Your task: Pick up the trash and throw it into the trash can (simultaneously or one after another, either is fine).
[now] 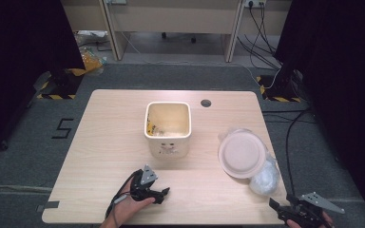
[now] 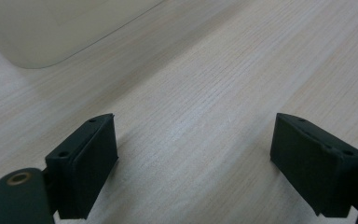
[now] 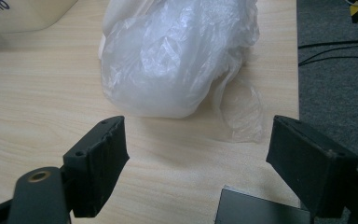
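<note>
Black jaws are standing wide apart on our right gripper [image 3: 198, 154], nothing between them but bare wood, and we are hovering it at the near right corner of the table [image 1: 104, 123]. Just beyond those jaws, in the right gripper view, a crumpled clear plastic bag [image 3: 168, 56] is lying on the wood, a loose flap of film trailing toward the table's right edge. From the high view we are seeing that bag [image 1: 265, 178] tucked under the near edge of a round pale plate [image 1: 241, 153], the two touching, well over on the right side.

Our left gripper [image 1: 159, 194] is resting near the front edge, left of centre, a hand wrapped around it. Its jaws are gaping open too, in the left gripper view framing empty tabletop [image 2: 205, 107].

Farther out, a cream square bin [image 1: 168, 128] is standing upright in the middle of the table, something pale lying in its bottom. Its rounded corner [image 2: 51, 32] is showing at the top left of the left gripper view, apart from the jaws.
</note>
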Action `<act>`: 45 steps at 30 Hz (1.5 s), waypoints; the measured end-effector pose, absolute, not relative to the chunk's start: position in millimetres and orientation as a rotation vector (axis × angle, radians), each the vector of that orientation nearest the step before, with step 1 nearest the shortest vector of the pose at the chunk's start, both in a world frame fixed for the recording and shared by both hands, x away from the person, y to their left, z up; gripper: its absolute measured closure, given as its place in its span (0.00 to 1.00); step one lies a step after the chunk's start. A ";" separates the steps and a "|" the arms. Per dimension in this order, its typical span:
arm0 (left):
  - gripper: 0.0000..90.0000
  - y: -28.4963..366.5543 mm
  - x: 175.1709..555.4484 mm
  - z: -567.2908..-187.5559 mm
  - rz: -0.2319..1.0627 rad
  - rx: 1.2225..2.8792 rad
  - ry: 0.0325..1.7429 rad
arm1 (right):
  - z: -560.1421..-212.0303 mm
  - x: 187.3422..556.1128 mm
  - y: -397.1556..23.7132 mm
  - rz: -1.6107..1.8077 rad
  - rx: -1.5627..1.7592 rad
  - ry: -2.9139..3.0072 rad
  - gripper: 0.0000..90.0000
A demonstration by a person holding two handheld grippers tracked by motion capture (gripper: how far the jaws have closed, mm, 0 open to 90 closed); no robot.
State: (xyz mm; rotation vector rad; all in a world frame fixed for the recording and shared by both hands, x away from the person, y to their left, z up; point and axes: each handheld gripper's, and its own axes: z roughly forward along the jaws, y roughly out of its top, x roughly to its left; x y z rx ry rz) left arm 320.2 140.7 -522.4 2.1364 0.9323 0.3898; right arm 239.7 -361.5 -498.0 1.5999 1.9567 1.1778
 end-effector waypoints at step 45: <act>0.14 140.8 320.5 -522.4 0.392 2.136 0.943 | -439.3 308.9 -343.9 1.217 1.463 1.966 0.22</act>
